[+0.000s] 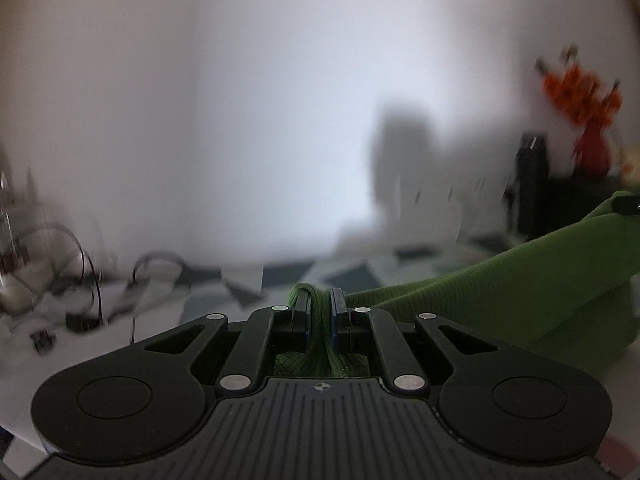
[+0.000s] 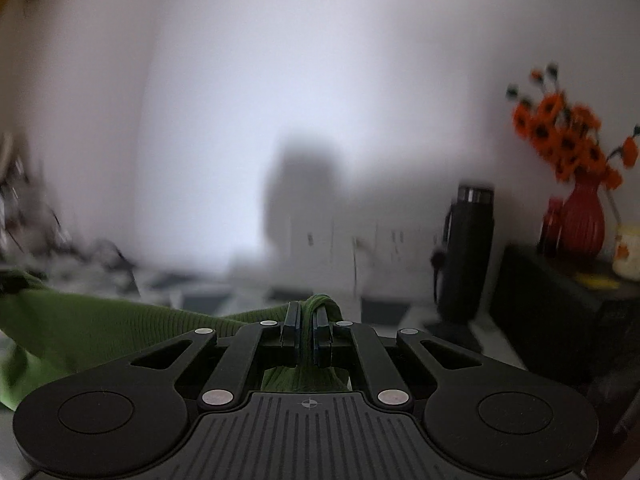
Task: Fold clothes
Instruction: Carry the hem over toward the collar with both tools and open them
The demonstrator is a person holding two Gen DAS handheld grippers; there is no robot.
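The green ribbed garment (image 1: 520, 276) hangs stretched above the table (image 1: 24, 360), bunched at each end. The left hand-held gripper (image 1: 320, 312) pinches one end, the right hand-held gripper (image 2: 307, 330) the other. No readable writing shows. Blurred orange flowers (image 2: 560, 136) fill a red vase (image 2: 582, 220) beside a black flask (image 2: 466, 248).

Both backgrounds are smeared by blur: the cables (image 1: 80, 280) at left are indistinct, and the orange flowers (image 2: 560, 136) lack detail. The green garment (image 1: 520, 280) runs off the frame's right edge (its full shape stays unseen), partly hidden behind the left gripper (image 1: 320, 308).
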